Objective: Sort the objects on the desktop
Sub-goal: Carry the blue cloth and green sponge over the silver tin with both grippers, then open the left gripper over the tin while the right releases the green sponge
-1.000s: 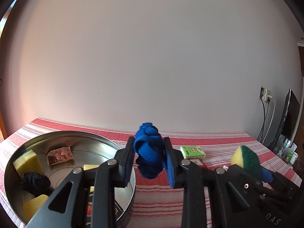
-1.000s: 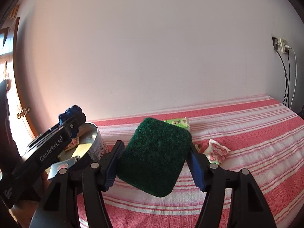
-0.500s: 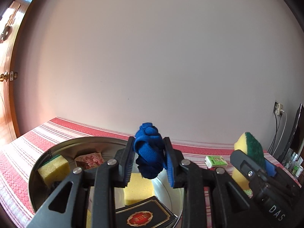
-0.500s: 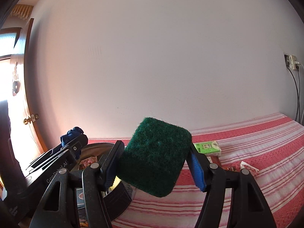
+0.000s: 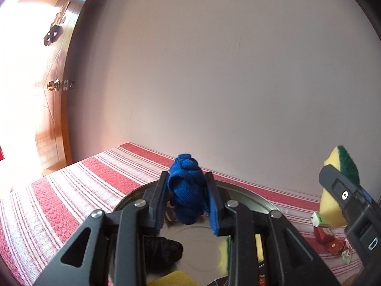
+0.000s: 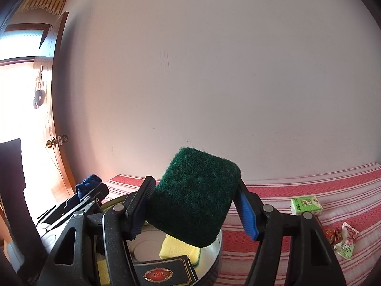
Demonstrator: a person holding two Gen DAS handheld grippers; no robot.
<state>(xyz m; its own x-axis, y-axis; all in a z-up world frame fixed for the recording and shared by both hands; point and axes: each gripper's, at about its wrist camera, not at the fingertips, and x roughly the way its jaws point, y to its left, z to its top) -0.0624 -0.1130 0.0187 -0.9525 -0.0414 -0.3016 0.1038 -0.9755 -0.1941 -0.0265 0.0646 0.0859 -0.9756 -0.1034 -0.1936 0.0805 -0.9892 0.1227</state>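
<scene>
My left gripper (image 5: pixel 187 201) is shut on a rolled blue sock (image 5: pixel 188 190) and holds it above the round metal tin (image 5: pixel 257 196). My right gripper (image 6: pixel 195 207) is shut on a green-and-yellow sponge (image 6: pixel 194 196) and holds it over the tin's (image 6: pixel 215 245) right side. The right gripper with its sponge (image 5: pixel 338 181) shows at the right of the left wrist view. The left gripper with its sock (image 6: pixel 89 184) shows at the left of the right wrist view. The tin holds a black sock (image 5: pixel 164 250), yellow sponges (image 6: pixel 177 247) and a black box (image 6: pixel 164 273).
On the red striped tablecloth (image 6: pixel 309 186) to the right of the tin lie a green tissue pack (image 6: pixel 306 205), a white candy wrapper (image 6: pixel 346 243) and red packets (image 5: pixel 329 238). A wall runs behind the table. A wooden door (image 5: pixel 51 100) stands at the left.
Both grippers have swung left over the tin with their loads still held. The door has come into view, and the tin now sits under both grippers.
</scene>
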